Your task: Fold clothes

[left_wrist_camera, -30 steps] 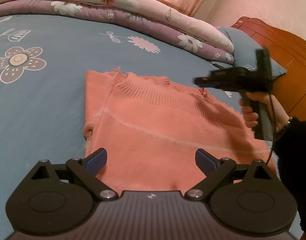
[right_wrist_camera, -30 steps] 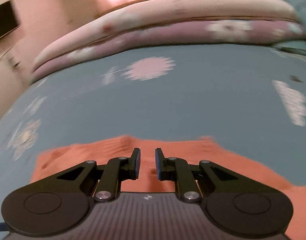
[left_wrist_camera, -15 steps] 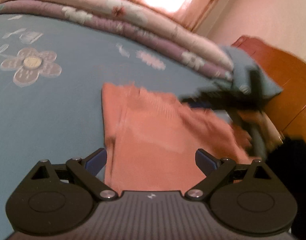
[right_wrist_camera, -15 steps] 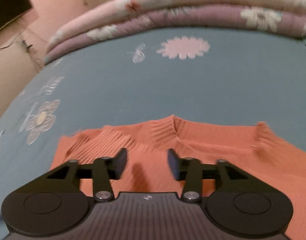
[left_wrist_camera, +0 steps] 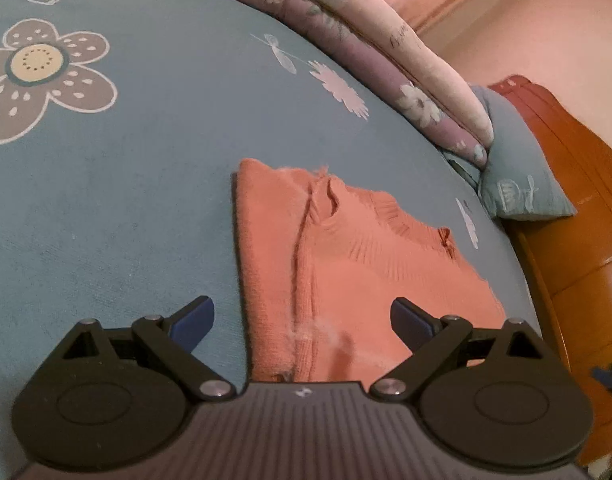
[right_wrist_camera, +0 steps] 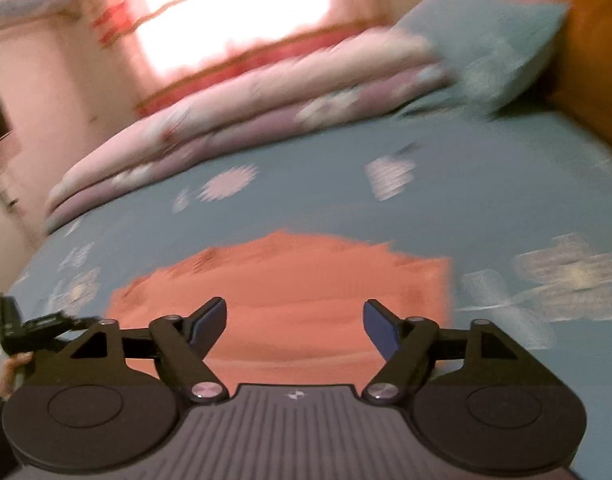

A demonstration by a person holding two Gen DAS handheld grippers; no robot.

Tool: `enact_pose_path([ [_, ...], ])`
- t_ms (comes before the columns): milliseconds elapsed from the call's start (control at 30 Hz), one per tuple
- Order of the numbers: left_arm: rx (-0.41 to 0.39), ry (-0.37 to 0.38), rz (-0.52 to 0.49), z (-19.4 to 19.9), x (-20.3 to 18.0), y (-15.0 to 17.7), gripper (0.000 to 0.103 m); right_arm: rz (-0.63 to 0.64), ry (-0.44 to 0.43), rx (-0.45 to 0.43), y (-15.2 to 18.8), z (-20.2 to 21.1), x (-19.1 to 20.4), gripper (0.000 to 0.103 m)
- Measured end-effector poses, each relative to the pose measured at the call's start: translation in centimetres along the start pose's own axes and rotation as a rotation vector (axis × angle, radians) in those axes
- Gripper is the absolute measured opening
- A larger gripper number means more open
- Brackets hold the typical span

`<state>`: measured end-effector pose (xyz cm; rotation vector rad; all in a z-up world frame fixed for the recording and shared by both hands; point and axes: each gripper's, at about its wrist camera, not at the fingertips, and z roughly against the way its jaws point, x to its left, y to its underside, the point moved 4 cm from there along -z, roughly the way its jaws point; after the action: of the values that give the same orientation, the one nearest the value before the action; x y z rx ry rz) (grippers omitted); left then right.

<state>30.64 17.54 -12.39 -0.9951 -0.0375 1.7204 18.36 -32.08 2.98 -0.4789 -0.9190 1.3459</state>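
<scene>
An orange knit sweater (left_wrist_camera: 362,264) lies folded flat on the blue flowered bedsheet (left_wrist_camera: 126,168), its ribbed collar toward the far side. My left gripper (left_wrist_camera: 302,316) hovers above the sweater's near left edge, wide open and holding nothing. In the right wrist view the sweater (right_wrist_camera: 298,280) shows blurred, further off. My right gripper (right_wrist_camera: 296,322) is pulled back above its near edge, jaws opening, with nothing between them. The left gripper (right_wrist_camera: 38,326), held in a hand, appears at the far left of that view.
A rolled pink and purple floral quilt (left_wrist_camera: 370,48) runs along the far side of the bed. A blue pillow (left_wrist_camera: 522,176) leans on the wooden headboard (left_wrist_camera: 578,216). A bright curtained window (right_wrist_camera: 234,12) lies beyond.
My right gripper opened, let go of the sweater's collar edge and drew back and up. The left gripper slid leftward; the right hand left its view.
</scene>
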Motion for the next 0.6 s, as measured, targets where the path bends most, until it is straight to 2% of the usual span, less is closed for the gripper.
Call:
enact_pose_path([
  [133,0.048,-0.001,-0.004,-0.4,0.1,-0.7,0.095,0.004,0.196,-0.107,-2.3,8.0,-3.3,0.097],
  [233,0.065,-0.014,-0.013,-1.0,-0.1,-0.9,0.095,0.063,0.318,-0.130,-3.0,9.8,-4.9,0.102],
  [267,0.066,-0.018,-0.015,-1.1,-0.2,-0.9,0.096,0.072,0.333,-0.110,-2.8,9.0,-5.6,0.103],
  [333,0.068,-0.024,-0.025,-1.5,-0.6,-0.7,0.097,0.074,0.283,-0.036,-1.9,5.8,-6.5,0.103],
  [467,0.083,-0.010,-0.023,-1.7,-0.8,-0.7,0.097,0.084,0.183,0.135,1.4,-3.9,-7.7,0.102],
  [600,0.108,0.031,0.004,-1.7,-0.8,-0.7,0.097,0.017,0.078,0.209,3.6,-11.7,-8.8,0.102],
])
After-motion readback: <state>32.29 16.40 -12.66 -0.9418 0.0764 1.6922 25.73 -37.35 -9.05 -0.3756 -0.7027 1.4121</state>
